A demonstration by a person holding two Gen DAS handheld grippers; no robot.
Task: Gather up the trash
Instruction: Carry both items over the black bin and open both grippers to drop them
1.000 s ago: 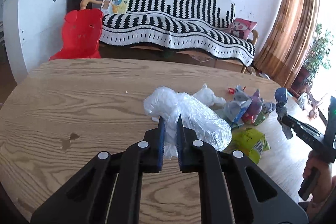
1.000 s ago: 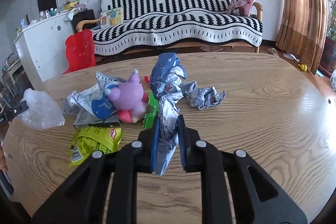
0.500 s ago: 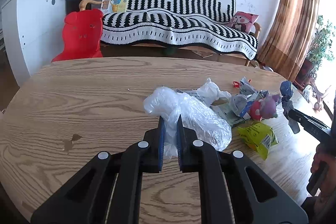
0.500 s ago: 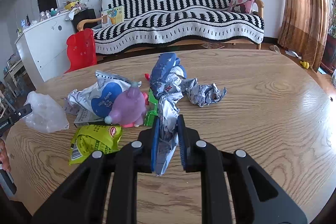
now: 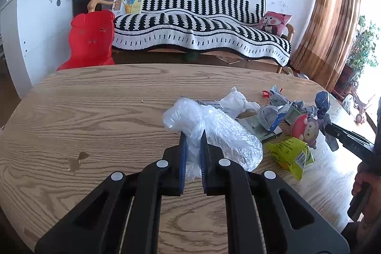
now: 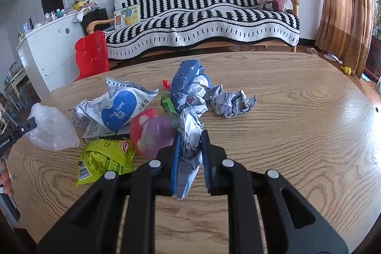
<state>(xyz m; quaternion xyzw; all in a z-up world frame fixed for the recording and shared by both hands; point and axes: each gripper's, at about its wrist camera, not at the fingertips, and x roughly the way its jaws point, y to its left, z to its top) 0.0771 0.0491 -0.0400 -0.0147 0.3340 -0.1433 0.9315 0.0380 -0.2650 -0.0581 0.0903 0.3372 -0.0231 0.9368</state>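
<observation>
Trash, two pieces held: clear plastic bag pinched in the closed left gripper; crumpled blue-and-silver wrapper clamped in the closed right gripper, above the wooden surface. Between the grippers: wipes packet, green snack bag, plush toy.

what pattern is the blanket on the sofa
Black-and-white stripes on the blanket, clearest in the right wrist view.
</observation>
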